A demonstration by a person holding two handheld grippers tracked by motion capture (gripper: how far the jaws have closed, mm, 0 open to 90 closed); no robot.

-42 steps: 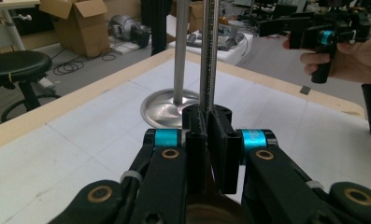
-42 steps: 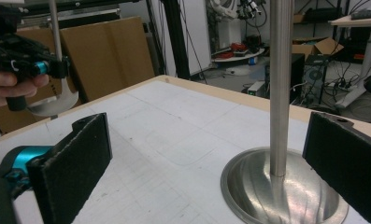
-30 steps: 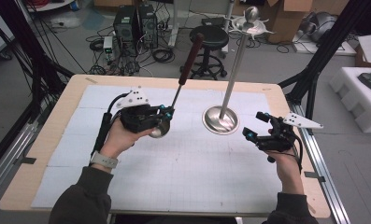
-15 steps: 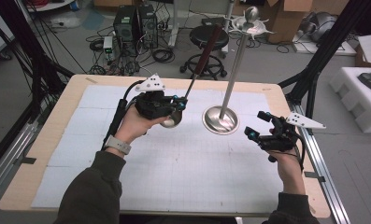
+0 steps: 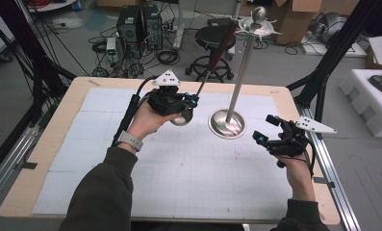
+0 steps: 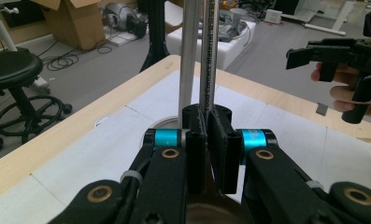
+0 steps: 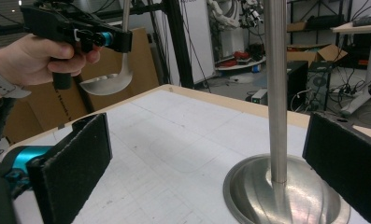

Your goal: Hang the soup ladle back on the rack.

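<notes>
Lifted and carried toward the stand since the earlier frames, the ladle (image 5: pixel 187 113) now hangs just beside the stand's base with its bowl clear of the desk (image 5: pixel 73 120). Left tool (image 5: pixel 191 102) is clamped on the ladle's steel shaft just above the bowl; the left gripper view shows both pads pressed flat on the shaft, which rises alongside the pole. The ladle's wooden handle tilts up toward the crown of hooks (image 5: pixel 259 25) at the top of the utensil stand (image 5: pixel 236 82). Right tool (image 5: pixel 267 129) stands open and empty beside the dished base (image 7: pixel 286 196), which its own view frames between the spread pads.

Judgement: the step in hand is hanging the ladle on a hook. To do it well, raise it further, keep the shaft from striking the pole, and use the right tool to steady the stand before releasing.
</notes>
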